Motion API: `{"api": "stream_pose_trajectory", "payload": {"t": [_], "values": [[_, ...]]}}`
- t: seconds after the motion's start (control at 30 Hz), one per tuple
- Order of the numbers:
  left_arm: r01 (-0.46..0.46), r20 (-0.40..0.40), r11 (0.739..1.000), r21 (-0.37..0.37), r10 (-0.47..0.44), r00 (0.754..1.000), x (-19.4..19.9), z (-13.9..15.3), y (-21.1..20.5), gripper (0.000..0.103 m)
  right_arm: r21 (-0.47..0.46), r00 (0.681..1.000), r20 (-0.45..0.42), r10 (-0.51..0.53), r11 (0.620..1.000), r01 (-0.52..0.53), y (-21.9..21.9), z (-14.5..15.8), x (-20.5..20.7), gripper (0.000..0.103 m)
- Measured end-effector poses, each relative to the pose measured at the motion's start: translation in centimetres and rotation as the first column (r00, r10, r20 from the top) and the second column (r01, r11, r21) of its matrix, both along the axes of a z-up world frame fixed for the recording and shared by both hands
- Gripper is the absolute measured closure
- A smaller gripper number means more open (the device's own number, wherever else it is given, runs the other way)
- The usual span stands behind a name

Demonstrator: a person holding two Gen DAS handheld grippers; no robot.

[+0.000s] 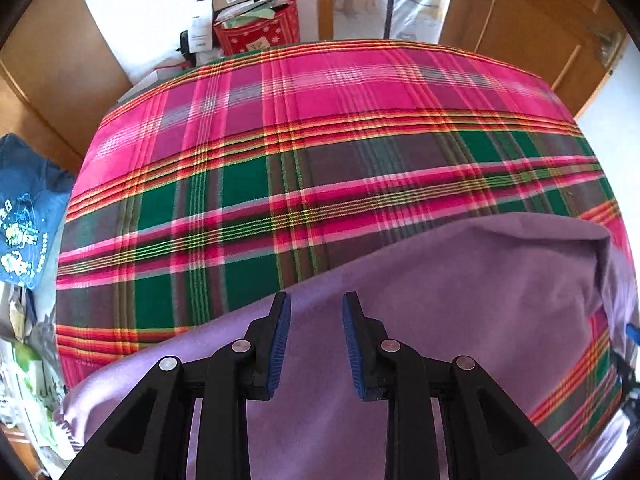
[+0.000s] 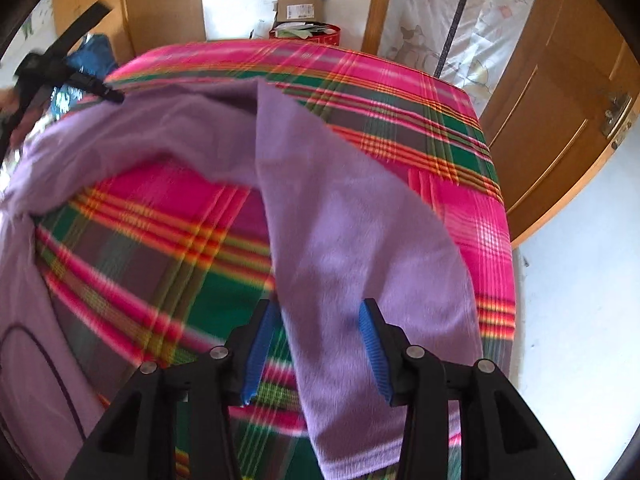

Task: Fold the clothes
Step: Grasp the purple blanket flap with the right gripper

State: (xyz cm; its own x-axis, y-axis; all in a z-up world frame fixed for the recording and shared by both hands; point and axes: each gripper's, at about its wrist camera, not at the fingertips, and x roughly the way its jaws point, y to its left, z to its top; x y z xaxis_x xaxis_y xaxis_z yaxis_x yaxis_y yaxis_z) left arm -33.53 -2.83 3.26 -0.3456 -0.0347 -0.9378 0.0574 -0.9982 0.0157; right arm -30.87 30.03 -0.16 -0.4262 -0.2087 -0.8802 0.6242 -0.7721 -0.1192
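Where readable, no writing: lilac garment (image 2: pixel 360 248).

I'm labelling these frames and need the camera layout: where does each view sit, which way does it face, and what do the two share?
Left wrist: sits on the left tool, looking forward and down along its open blue-padded fingers at the purple garment on the plaid blanket; only the tool's black arms show.
Right wrist: sits on the right tool, open over a purple sleeve; the left tool appears far left.
Shared: garment, blanket, red tin, cardboard box, wooden door.
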Motion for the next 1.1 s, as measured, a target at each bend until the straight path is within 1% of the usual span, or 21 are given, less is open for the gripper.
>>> {"api": "stream_pose_trajectory", "payload": {"t": [0.1,0.2,0.23,0.27,0.3,0.33,0.37,0.47,0.57,0.7,0.83,0.9,1.0,1.1], "values": [[-0.004,-0.003,1.0,0.008,0.004,1.0,-0.2,-0.3,0.4,0.075,0.03,0.999,-0.048,-0.004,1.0,0.006,0.3,0.0,0.7,0.058],[-0.003,-0.005,1.0,0.002,0.003,1.0,-0.3,-0.5,0.8,0.075,0.028,0.999,-0.048,-0.024,0.999,0.025,0.9,0.0,0.5,0.058],[-0.005,-0.005,1.0,0.004,0.005,1.0,-0.3,-0.6,0.8,0.075,0.027,0.998,-0.048,-0.032,0.999,0.033,1.0,0.1,0.4,0.06],[-0.007,-0.005,1.0,0.005,0.007,1.0,-0.2,-0.6,0.8,0.075,0.035,0.997,-0.058,-0.045,0.998,0.047,1.1,0.1,0.3,0.07],[-0.01,-0.008,1.0,0.01,0.01,1.0,-0.2,-0.6,0.7,0.075,0.047,0.996,-0.072,-0.061,0.997,0.065,1.3,0.2,0.0,0.083],[-0.012,-0.01,1.0,0.012,0.012,1.0,-0.1,-0.6,0.8,0.075,0.054,0.994,-0.08,-0.075,0.995,0.08,1.4,0.3,-0.2,0.091],[-0.013,-0.012,1.0,0.014,0.013,1.0,-0.1,-0.6,0.8,0.075,0.053,0.993,-0.085,-0.083,0.995,0.088,1.5,0.4,-0.5,0.095],[-0.016,-0.019,1.0,0.016,0.017,1.0,0.2,-0.6,0.9,0.075,0.029,0.989,-0.103,-0.109,0.993,0.113,2.0,1.1,-0.9,0.095],[-0.016,-0.027,1.0,0.012,0.017,1.0,0.6,-0.5,1.1,0.075,-0.029,0.977,-0.133,-0.169,0.986,0.167,2.7,2.4,-2.1,0.095],[-0.016,-0.04,1.0,0.015,0.016,0.999,1.0,-0.6,1.2,0.075,-0.066,0.952,-0.192,-0.239,0.971,0.231,3.1,4.0,-4.8,0.096],[-0.01,-0.054,1.0,0.003,0.01,0.999,1.6,-0.5,1.4,0.075,-0.077,0.928,-0.254,-0.271,0.963,0.26,2.7,5.1,-7.5,0.096],[0.002,-0.059,1.0,0.0,-0.002,0.998,2.1,-0.3,1.8,0.075,-0.08,0.92,-0.264,-0.289,0.957,0.277,2.1,5.1,-9.4,0.096],[0.022,-0.073,1.0,0.013,-0.021,0.997,3.4,0.2,2.4,0.075,-0.043,0.909,-0.284,-0.306,0.951,0.307,1.8,4.6,-12.3,0.095],[0.046,-0.103,0.999,-0.023,-0.048,0.993,4.8,1.2,2.9,0.075,-0.051,0.905,-0.252,-0.342,0.939,0.341,2.0,3.6,-14.3,0.094]]}}
